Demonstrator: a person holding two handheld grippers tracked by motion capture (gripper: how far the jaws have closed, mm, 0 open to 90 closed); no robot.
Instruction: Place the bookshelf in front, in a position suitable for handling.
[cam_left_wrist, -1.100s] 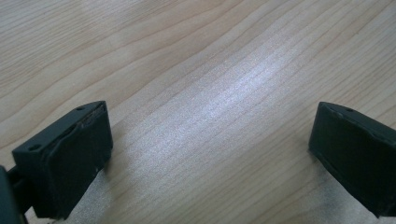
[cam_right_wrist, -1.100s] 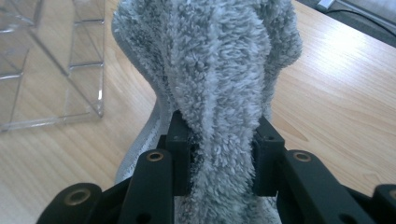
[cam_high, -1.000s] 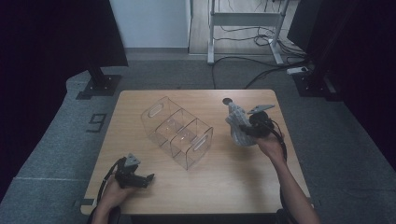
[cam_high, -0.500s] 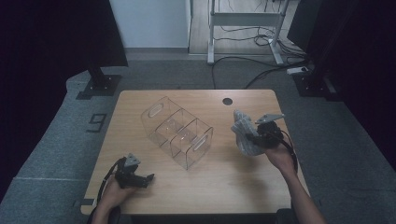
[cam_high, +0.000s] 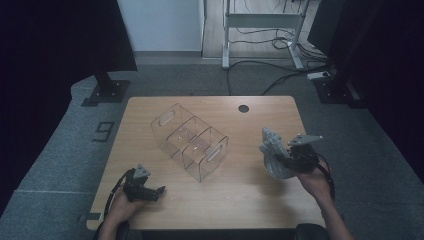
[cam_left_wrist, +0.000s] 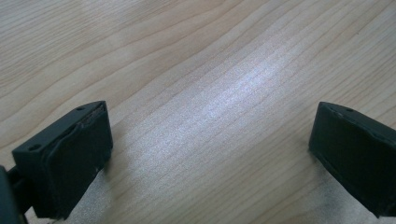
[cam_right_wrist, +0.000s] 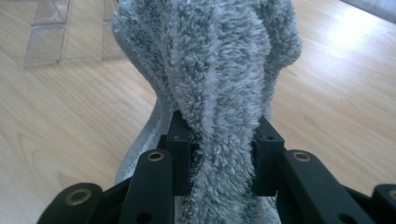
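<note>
So the right gripper (cam_right_wrist: 219, 158) has its jaws clamped on a grey towel (cam_right_wrist: 215, 70), and it's a really fluffy one, thick loopy terry pile, bunched into a fat rounded fold right between the two black jaws. From there the towel runs straight out ahead of the jaws, so its long axis follows the line of the gripper, with the far end flaring wider than the pinched part. In the high view the towel (cam_high: 274, 156) sticks up and away from the hand, leaning toward the middle of the table (cam_high: 260, 200), above the smooth light wood with its wavy grain.

Out past the towel's tip sits a clear plastic organizer (cam_high: 191, 141), boxy, hard-edged, split into compartments with oval handle cutouts at the ends. It's well apart from the jaws.

The left gripper (cam_left_wrist: 210, 154) has its jaws wide apart, just bare wood between them.
</note>
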